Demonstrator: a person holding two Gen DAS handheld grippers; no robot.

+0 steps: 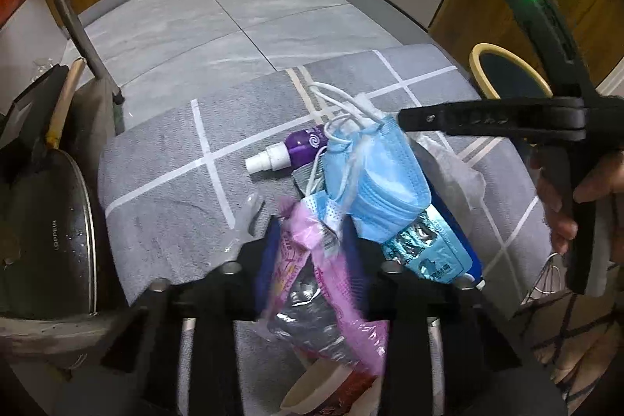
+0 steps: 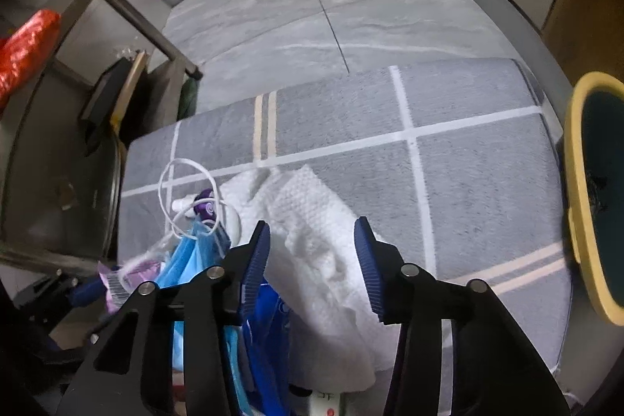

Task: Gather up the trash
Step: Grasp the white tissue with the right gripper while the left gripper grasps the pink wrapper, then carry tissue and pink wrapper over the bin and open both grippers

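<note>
A pile of trash lies on a grey checked mat (image 1: 163, 190). My left gripper (image 1: 312, 240) is around a pink foil wrapper (image 1: 312, 283), jaws close on it. Beside it lie a blue face mask (image 1: 378, 178), a purple spray bottle (image 1: 288, 149), a teal blister pack (image 1: 425, 248) and a white paper towel (image 1: 452, 170). My right gripper (image 2: 312, 256) is open, its blue pads either side of the paper towel (image 2: 312, 240). The mask (image 2: 195, 252) and the bottle (image 2: 202, 207) show to its left. The right gripper also shows in the left wrist view (image 1: 429, 117).
A yellow-rimmed bin (image 2: 585, 190) stands at the mat's right edge; it also shows in the left wrist view (image 1: 507, 73). A pan lid (image 1: 62, 221) and a metal rack (image 2: 117, 2) with red packets stand to the left. Grey tiled floor (image 2: 351, 6) lies beyond.
</note>
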